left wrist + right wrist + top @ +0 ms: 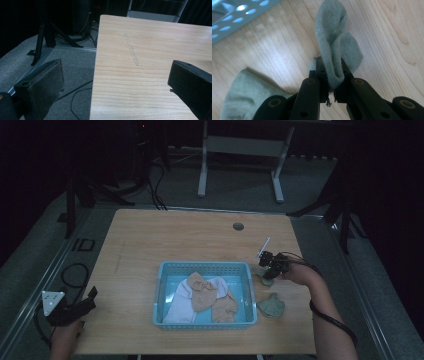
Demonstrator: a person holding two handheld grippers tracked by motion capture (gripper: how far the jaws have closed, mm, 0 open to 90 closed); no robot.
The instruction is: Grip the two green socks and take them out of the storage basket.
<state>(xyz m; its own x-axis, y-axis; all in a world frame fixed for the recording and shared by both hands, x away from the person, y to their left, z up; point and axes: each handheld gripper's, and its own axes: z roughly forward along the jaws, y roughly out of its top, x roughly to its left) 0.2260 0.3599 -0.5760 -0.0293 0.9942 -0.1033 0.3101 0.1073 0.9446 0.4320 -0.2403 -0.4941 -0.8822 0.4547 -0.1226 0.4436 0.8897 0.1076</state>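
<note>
Two sets of tongs are working over one wooden desk (pixel 150 235), and the blue basket (pixel 202 267) sitting near the desk's front middle is serving as the landmark. The basket is holding a white cloth (pixel 180 302) at its left and tan socks (pixel 202 292) lying across the middle and right, overlapping one another.

Well to the left of the basket, at the desk's front left corner, the left tongs (pixel 92 295) are hovering with the jaws standing wide apart and nothing between them; the left gripper view is showing bare wood and the desk's edge between the two pads.

Just off the basket's right wall, a grey-green sock (pixel 271 305) is lying crumpled flat on the desk, close to the basket's front right corner. Behind it, beside the basket's back right corner, the right tongs (pixel 331 75) are pinching a second grey-green sock (pixel 334 47), their jaws clamped tight on a fold of it. That sock is drooping from the tips in a loop onto the wood, and it is lying apart from the basket wall.
</note>
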